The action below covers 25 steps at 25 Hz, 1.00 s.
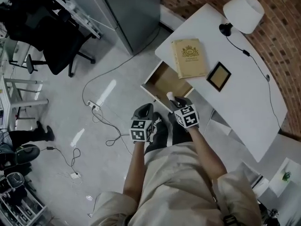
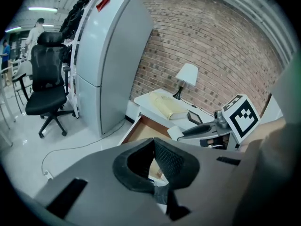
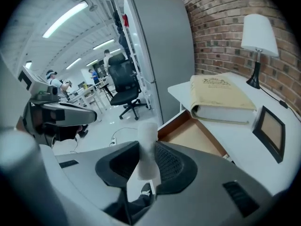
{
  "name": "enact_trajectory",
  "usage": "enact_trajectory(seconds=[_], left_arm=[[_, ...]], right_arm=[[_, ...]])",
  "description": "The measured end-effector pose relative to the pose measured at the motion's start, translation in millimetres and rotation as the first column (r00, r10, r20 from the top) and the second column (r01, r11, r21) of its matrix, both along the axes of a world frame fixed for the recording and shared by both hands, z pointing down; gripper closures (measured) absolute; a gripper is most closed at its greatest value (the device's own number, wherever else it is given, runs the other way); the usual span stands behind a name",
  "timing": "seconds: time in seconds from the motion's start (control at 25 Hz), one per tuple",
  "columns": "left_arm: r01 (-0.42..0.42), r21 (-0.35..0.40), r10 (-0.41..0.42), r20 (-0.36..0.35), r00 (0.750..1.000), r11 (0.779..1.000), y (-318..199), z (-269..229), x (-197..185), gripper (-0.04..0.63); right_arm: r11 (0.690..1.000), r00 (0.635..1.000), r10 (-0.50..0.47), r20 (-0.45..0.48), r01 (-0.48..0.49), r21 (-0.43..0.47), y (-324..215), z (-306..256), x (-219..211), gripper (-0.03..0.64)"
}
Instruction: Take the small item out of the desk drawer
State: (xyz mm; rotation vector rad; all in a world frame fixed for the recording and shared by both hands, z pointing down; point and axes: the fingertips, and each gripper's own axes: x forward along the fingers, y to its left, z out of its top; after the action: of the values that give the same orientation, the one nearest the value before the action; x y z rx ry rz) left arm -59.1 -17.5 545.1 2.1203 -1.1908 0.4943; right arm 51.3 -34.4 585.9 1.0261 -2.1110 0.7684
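- At the front of the white desk [image 1: 244, 102], the drawer [image 1: 162, 81] stands pulled out, its brown bottom exposed
- Right gripper [image 3: 146, 146]: the jaws are clamped on the small white cylinder [image 3: 146, 152], one pad on each side
- Cylinder position: it runs along the jaws, with its far end projecting past the jaw tips. It is out of the drawer and held above the drawer's near end
- Left gripper [image 2: 153, 142]: the jaws appear to be together at the tips and hold no object, though the view over the pads is narrow. This gripper sits just beside the right gripper, on its left, above the floor
- Desk top: a tan book [image 1: 189, 58] lies flat just behind the drawer, and a dark picture frame [image 1: 219, 76] lies near it. A white-shaded lamp [image 1: 243, 12] stands at the far end
- Surroundings: a grey cabinet [image 1: 127, 13] stands left of the desk, and a black office chair [image 1: 51, 36] stands well apart from it
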Motion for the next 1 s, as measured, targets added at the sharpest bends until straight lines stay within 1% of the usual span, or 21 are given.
enact_trajectory(seconds=[0.2,0.48,0.56,0.68,0.76,0.8,0.92,1.0], left_arm=[[-0.079,0.046,0.078,0.021,0.997,0.996,-2,-27,5,0.578],[-0.163,0.077,0.161,0.038,0.986,0.984,0,-51,15,0.578],[-0.203,0.081,0.2,0.041,0.979,0.976,3,-54,20,0.578],[-0.262,0.079,0.257,0.067,0.964,0.962,10,-54,29,0.578],[-0.252,0.071,0.247,0.077,0.966,0.965,13,-54,24,0.578],[-0.227,0.068,0.222,0.075,0.972,0.972,12,-56,18,0.578],[-0.115,0.064,0.113,0.034,0.993,0.991,7,-63,6,0.578],[-0.075,0.062,0.074,0.007,0.997,0.995,9,-64,5,0.578]], right_arm=[[0.998,0.996,0.052,0.071,-0.054,0.03,9,-36,-5,0.485],[0.99,0.983,0.103,0.15,-0.116,0.075,16,-73,-12,0.483],[0.99,0.982,0.102,0.158,-0.116,0.078,18,-76,-13,0.483],[0.994,0.986,0.073,0.147,-0.085,0.075,22,-74,-11,0.483],[0.993,0.985,0.071,0.159,-0.085,0.078,24,-74,-15,0.483],[0.992,0.982,0.075,0.171,-0.09,0.084,22,-75,-17,0.483],[0.988,0.979,0.082,0.189,-0.104,0.114,18,-85,-17,0.483],[0.986,0.977,0.087,0.194,-0.112,0.124,20,-87,-15,0.484]])
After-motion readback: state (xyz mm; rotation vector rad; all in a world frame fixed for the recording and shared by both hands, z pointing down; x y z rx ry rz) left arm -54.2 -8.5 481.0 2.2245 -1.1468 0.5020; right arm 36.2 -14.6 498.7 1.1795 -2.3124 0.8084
